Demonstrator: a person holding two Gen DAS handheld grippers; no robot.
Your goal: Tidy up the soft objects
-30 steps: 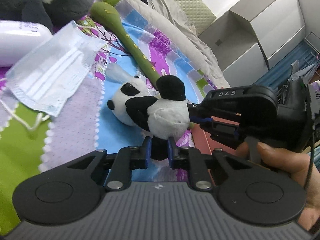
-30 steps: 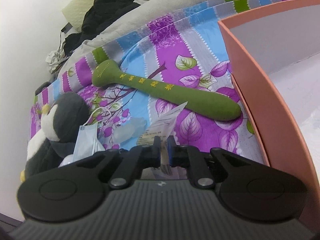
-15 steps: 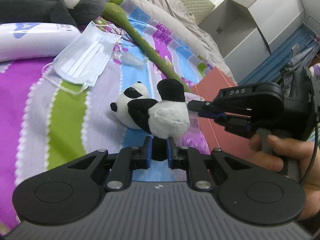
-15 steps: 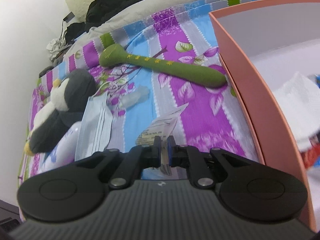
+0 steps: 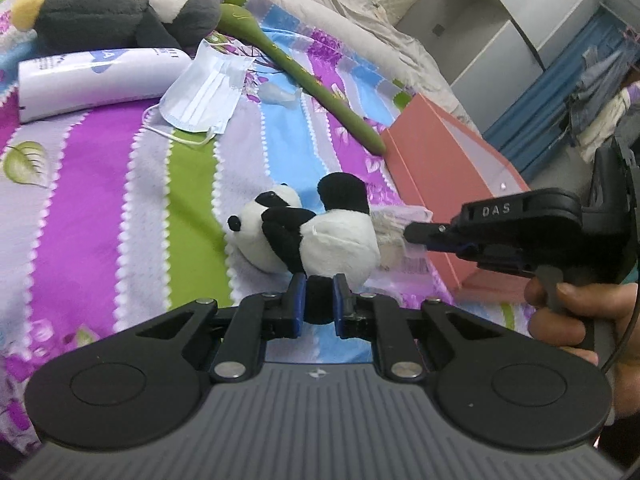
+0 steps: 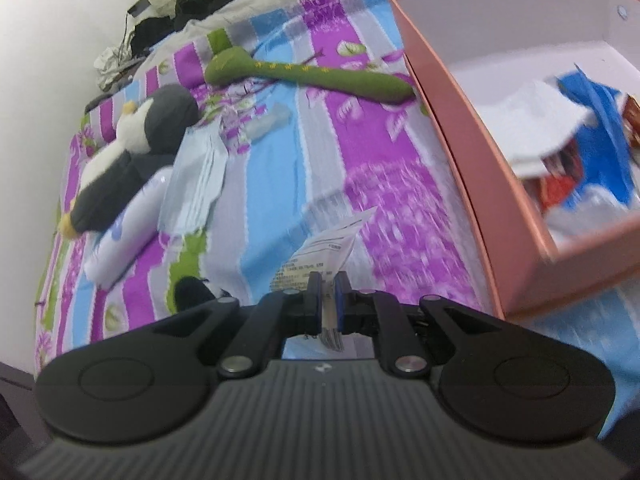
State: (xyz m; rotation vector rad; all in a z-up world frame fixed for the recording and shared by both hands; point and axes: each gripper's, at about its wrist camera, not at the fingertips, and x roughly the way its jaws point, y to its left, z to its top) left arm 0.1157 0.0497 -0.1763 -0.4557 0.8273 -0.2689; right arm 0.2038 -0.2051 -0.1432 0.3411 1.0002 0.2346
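While both grippers are loaded, the step in hand is judged to be the carrying of two soft things toward the pink box, which is taken as the landmark throughout.

A striped bedspread is seen under everything. The pink box is set on it with its top open, and white, blue and red items are already seen inside, though they are blurred. Well away from the box, a grey and white penguin plush is laid, with a white tube just on its box-ward side and a pale blue face mask touching that tube's end. A long green plush stick is stretched from near the penguin up to the box's corner, which its tip meets or nearly meets.

Nearer the box, a small panda plush is held up over the bedspread by the left gripper, whose fingers are pressed onto a black limb of the toy. Between the panda and the box wall, a thin plastic packet with printed text is pinched at its edge by the right gripper, its fingers being closed almost flat on it.

Neither thing has yet been brought over the box. It is judged that each must next be carried across the near wall, lifted high enough that the rim is cleared, and only then let go. The packet, being limp, may be expected to fold or drag on the rim if it is carried low.
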